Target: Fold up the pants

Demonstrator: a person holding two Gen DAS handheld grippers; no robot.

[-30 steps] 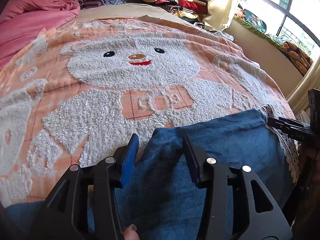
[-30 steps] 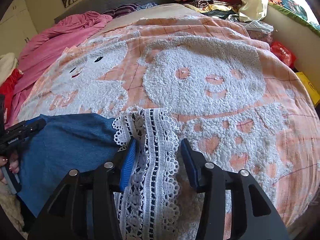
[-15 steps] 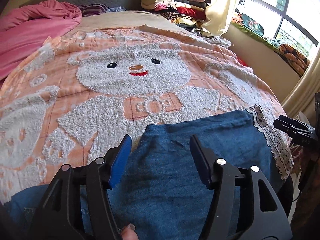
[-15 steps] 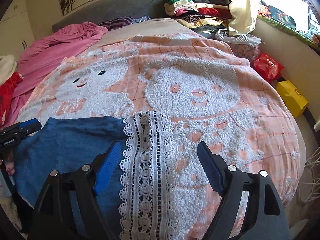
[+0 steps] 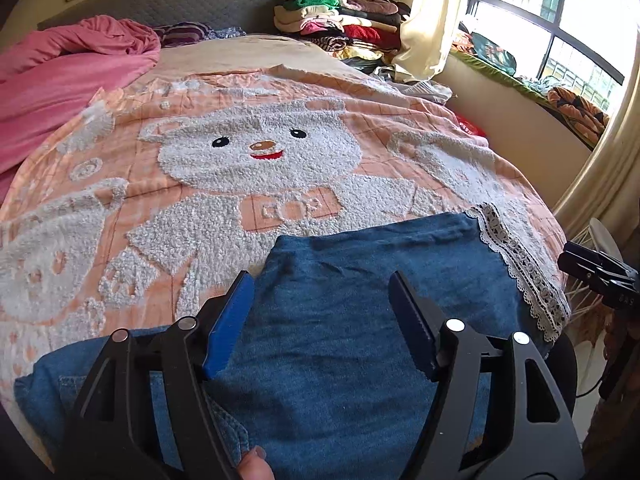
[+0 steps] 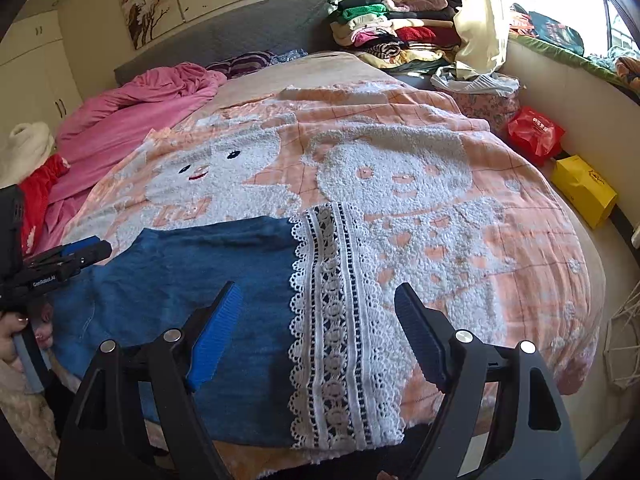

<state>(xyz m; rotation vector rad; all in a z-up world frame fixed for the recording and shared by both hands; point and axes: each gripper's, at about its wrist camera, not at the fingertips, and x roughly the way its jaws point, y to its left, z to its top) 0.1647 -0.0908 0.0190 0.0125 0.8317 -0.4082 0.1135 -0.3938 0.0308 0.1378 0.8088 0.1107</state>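
Two grippers' jaws gape above pants [image 5: 360, 344] on bear blanket [image 5: 256, 168].

Only readable bits: "GenRobot.AI" on the left gripper [image 6: 56, 268], and roughly "GOP" on the blanket's bear patch [image 5: 290, 210].

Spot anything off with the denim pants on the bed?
Nothing stands out. The blue denim pants with white lace hem lie folded flat on the peach bear blanket; both the left gripper and right gripper are open.
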